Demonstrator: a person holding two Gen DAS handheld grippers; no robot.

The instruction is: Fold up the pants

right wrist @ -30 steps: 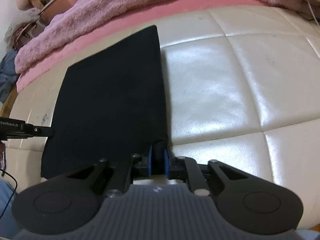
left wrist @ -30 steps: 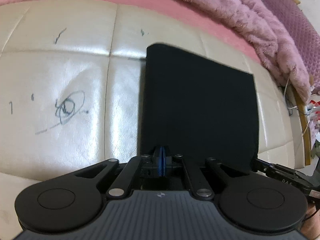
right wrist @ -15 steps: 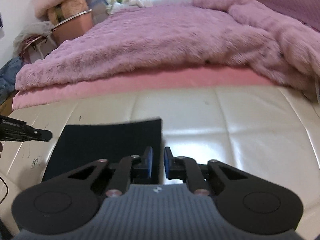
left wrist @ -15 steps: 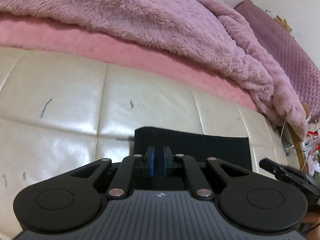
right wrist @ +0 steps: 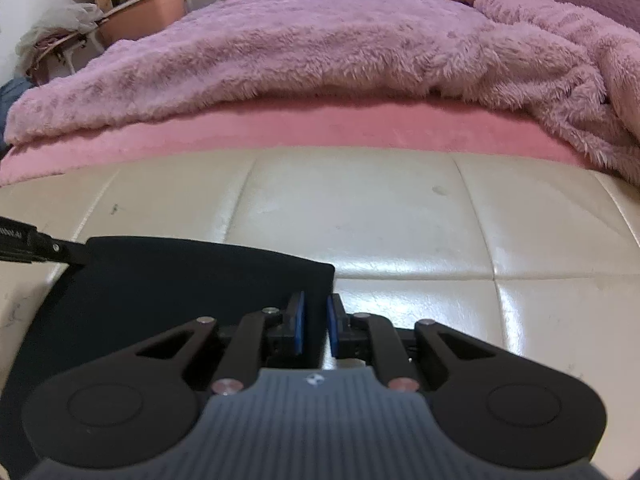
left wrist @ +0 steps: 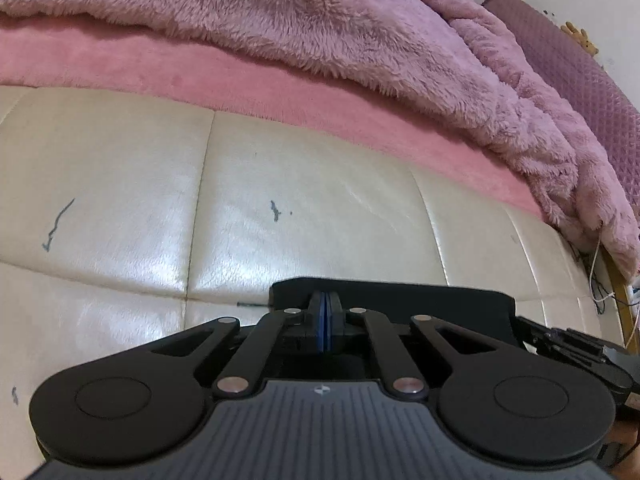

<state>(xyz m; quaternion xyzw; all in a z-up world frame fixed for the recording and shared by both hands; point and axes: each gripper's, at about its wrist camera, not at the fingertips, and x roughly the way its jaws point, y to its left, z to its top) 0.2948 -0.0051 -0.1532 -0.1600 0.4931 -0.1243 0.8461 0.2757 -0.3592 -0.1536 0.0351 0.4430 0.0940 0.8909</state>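
Black pants [right wrist: 168, 280] lie folded flat on the cream leather bench [right wrist: 400, 220], the padded one at the foot of the bed. Taking the pants as reference:

- Your left tool [left wrist: 325, 320] sits on their near-left corner. Its blue pads [left wrist: 320, 322] are pressed together with only a hairline between them, right at the fabric edge. I can't tell from the left wrist view whether cloth is actually caught in there.
- Your right tool [right wrist: 315, 324] sits at their near-right corner. Its blue pads [right wrist: 298, 326] are spread, with a clear gap. The right edge of the pants runs into that gap, but neither pad is touching it as far as I can see.
- Each tool shows in the other's camera: the right one pokes in at the pants' right edge in the left wrist view [left wrist: 560, 340], and the left one touches the far-left corner in the right wrist view [right wrist: 36, 242].
- Top layer of the pants looks smooth and the far edge is straight, no visible wrinkles.

Beyond the pants: bare cream panels with seams, and a few blue-grey pen scribbles [left wrist: 56, 226] to the left of them. Past the bench is a pink mattress edge [right wrist: 320, 128], then a fluffy mauve blanket [right wrist: 320, 48] draped over it. To the far right of the pants, in the left wrist view, thin white cables [left wrist: 600, 280] hang off the bench end.
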